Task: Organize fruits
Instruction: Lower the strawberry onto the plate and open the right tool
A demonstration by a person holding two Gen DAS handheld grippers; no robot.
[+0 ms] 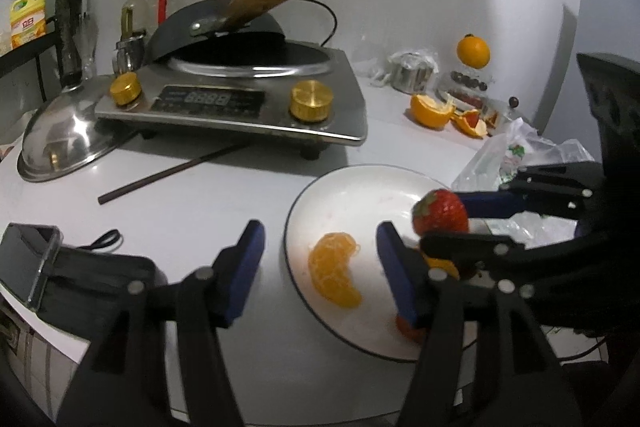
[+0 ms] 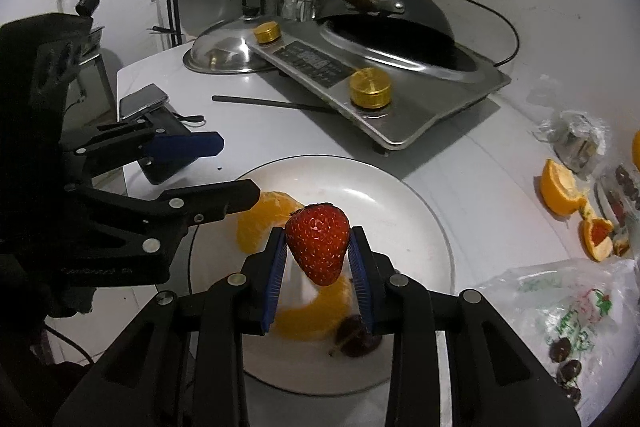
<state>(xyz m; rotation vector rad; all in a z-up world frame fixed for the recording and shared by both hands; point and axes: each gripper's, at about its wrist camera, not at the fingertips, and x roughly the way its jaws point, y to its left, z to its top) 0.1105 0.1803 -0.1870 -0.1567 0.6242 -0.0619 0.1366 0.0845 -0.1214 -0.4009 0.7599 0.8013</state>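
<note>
Right hand-held gripper [image 2: 318, 251] pinches strawberry [image 2: 318, 247] above plate [image 2: 400, 195]; lower gently beside orange segments [image 2: 260, 215], left hand-held gripper [image 1: 320, 247] spread.

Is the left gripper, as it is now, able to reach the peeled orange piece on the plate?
Probably yes. The left gripper is open and the orange piece lies uncovered on the plate, between its fingers. The right gripper holds the strawberry close beside.
</note>
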